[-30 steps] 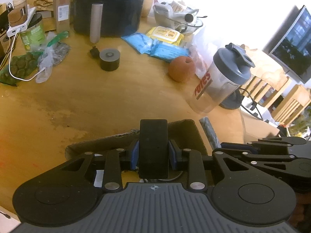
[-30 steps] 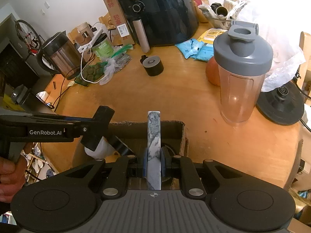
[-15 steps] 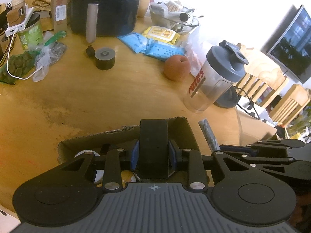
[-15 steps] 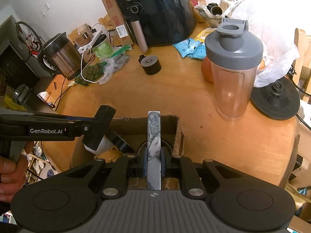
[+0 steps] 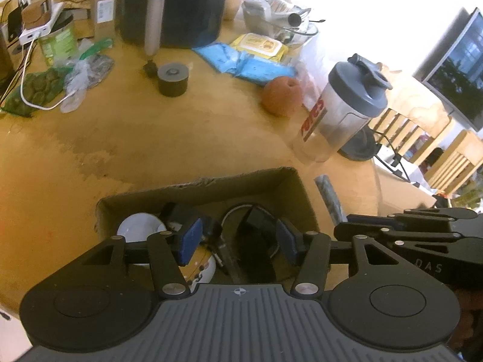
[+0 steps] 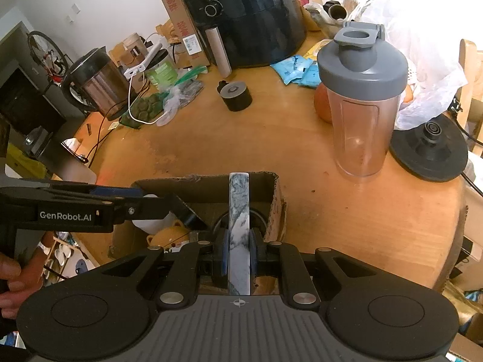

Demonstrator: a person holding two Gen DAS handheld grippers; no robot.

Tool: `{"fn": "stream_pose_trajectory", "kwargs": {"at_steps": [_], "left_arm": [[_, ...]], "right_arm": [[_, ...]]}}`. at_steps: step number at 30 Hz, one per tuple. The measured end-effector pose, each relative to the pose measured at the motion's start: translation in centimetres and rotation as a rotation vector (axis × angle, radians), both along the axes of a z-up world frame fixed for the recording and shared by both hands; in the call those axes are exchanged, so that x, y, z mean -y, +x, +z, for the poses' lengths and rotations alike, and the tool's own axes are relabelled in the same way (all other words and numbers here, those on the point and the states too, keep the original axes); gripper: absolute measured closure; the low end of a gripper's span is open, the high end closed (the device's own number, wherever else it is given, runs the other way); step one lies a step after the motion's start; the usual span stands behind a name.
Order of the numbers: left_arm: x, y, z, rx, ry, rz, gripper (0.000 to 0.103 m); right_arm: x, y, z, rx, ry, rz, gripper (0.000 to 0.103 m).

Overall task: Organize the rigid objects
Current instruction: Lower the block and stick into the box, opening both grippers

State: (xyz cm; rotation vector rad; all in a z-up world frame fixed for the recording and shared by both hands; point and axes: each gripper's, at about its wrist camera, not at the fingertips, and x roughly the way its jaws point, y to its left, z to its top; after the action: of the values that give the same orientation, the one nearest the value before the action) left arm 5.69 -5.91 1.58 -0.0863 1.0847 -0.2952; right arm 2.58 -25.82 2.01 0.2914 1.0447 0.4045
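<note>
Dropped the black block (image 5: 256,226) into the cardboard box (image 5: 196,190), left gripper (image 5: 238,238) jaws opening, nothing pinched now. Right gripper (image 6: 238,256) clamps the marbled slab (image 6: 239,211) over the box, so that's next I guess.

A marbled grey-white slab (image 6: 239,226) stands on edge at lower centre, over the open cardboard box (image 6: 279,208) holding a black block (image 5: 256,241).

A lived-in home dining corner.
Air fryer (image 6: 250,15), kettle (image 6: 93,84) and shaker bottle (image 6: 360,96) crowd the wooden desk (image 6: 271,138); television (image 5: 452,66) nearby.
</note>
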Motion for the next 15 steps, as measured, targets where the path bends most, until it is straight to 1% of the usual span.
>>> {"fn": "stream_pose_trajectory", "kwargs": {"at_steps": [9, 15], "left_arm": [[-1.5, -0.9, -0.1, -0.011, 0.026, 0.063, 0.049], [-2.7, -1.3, -0.1, -0.018, 0.026, 0.108, 0.049]], "right_arm": [[-0.3, 0.2, -0.1, 0.005, 0.008, 0.017, 0.086], [-0.9, 0.7, -0.1, 0.008, 0.011, 0.037, 0.086]]}}
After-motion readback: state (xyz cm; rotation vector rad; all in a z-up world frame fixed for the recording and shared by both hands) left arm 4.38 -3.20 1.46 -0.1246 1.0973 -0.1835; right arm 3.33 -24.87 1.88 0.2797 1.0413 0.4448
